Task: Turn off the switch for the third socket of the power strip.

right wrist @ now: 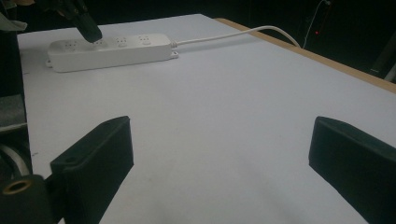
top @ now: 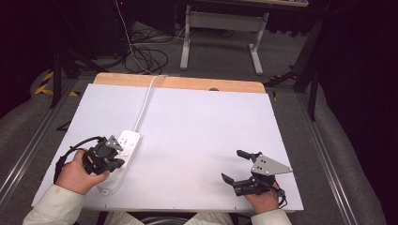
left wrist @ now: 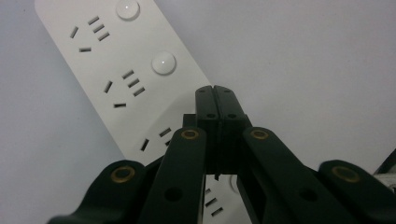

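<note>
A white rectangular tabletop (top: 197, 140) with a wooden far edge stands on grey carpet. The left gripper (left wrist: 215, 91), jaws pressed together, hovers over the white plastic power strip (top: 123, 154); the right gripper (top: 234, 165) gapes wide, well apart.

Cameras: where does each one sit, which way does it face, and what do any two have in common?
High view: above the person's side, looking forward and down on the table; both forearms and each hand-held gripper, left and right.
Left gripper view: on the left hand-held gripper, jaws shut, pointing down over the power strip.
Right gripper view: on the right hand-held gripper, jaws open, looking low across the table.
All three share the power strip.
</note>
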